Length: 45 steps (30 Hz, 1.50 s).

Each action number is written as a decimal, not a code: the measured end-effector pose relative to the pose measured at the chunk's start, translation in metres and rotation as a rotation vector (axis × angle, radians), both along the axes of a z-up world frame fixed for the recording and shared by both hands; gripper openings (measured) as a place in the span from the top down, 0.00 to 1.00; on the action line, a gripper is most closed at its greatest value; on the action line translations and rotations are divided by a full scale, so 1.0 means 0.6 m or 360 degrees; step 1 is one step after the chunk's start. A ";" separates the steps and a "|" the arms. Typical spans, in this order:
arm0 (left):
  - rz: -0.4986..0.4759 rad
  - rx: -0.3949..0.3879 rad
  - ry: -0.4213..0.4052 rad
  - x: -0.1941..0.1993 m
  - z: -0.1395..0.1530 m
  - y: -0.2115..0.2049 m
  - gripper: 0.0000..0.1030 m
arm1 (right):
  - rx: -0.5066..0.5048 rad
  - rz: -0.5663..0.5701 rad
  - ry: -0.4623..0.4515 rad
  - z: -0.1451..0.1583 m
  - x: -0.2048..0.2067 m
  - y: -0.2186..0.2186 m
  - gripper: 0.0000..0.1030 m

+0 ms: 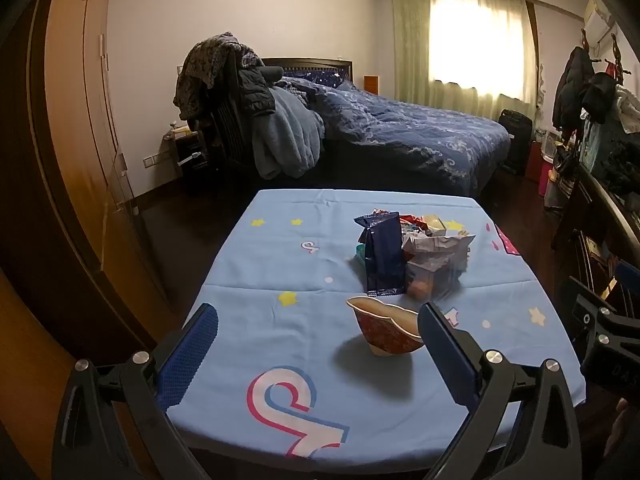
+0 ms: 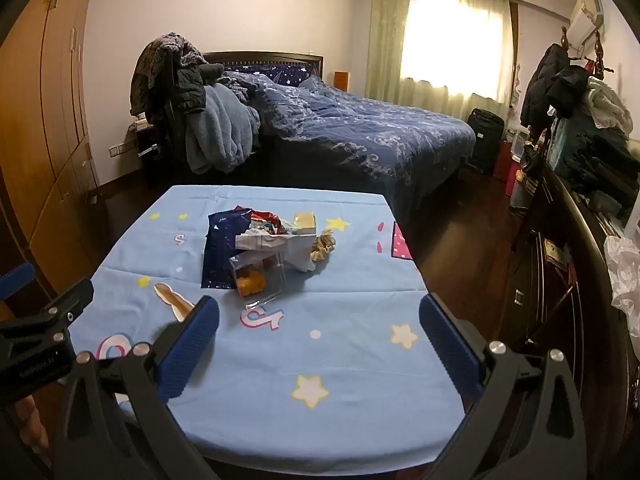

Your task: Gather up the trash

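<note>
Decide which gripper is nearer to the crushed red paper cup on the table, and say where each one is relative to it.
Left. The paper cup lies just ahead of the open left gripper, beside its right finger. The open right gripper is farther off to the cup's right.

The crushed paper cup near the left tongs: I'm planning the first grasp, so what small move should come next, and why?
Probably ease the left tongs forward and down around the crushed paper cup. Both tongs stand open and empty, and the cup lies alone on the blue tablecloth, nearer than the wrapper pile.
</note>
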<state>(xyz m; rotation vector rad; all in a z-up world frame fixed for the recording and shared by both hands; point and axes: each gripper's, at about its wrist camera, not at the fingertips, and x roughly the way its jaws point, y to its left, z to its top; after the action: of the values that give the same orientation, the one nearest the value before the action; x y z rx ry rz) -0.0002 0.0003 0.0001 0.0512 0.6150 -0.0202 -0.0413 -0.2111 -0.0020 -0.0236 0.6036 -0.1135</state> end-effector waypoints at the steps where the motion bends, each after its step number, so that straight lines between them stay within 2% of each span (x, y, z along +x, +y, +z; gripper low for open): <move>1: -0.0001 -0.0001 0.0000 0.000 0.000 0.000 0.03 | 0.0000 0.0000 0.0002 0.000 0.000 0.000 0.03; 45: -0.0005 -0.0007 -0.0001 -0.002 0.002 -0.005 0.03 | 0.0002 -0.0001 0.0004 0.003 -0.002 -0.001 0.03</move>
<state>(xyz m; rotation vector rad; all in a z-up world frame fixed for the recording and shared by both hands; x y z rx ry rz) -0.0012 -0.0030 0.0015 0.0481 0.6143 -0.0248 -0.0423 -0.2115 -0.0003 -0.0225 0.6060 -0.1139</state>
